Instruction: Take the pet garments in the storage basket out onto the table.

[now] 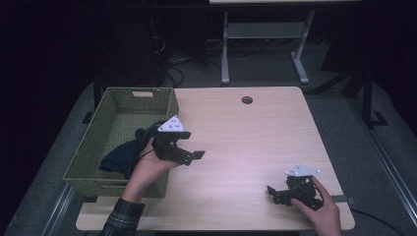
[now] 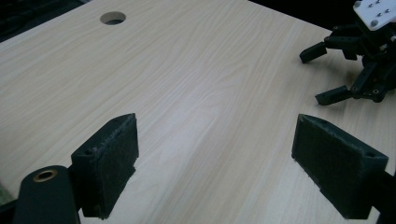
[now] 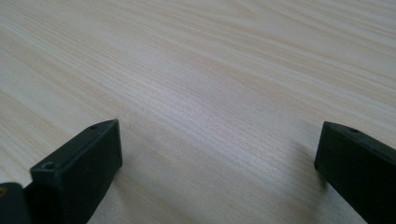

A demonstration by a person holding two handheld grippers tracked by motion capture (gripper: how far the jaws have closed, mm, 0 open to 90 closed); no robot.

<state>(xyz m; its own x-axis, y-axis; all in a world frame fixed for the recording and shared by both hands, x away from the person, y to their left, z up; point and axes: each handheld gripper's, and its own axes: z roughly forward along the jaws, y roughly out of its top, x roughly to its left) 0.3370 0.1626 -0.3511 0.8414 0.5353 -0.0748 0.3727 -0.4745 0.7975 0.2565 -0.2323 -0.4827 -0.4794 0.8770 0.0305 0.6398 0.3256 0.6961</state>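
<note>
Both tongs [image 1: 196, 156] [image 1: 273, 192] agape over table [image 1: 246, 137]

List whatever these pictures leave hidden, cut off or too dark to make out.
- High view: the dark cloth in the basket is partly covered by the left gripper and hand; what it is cannot be told.
- High view: the room beyond the table is too dark to read.
- Left gripper view: the right gripper is cut off by the right edge.

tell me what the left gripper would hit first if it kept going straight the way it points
Probably the bare table: the left gripper, open and empty, angles down at it. The right gripper sits off to the side of that line, though depth is unclear.
</note>
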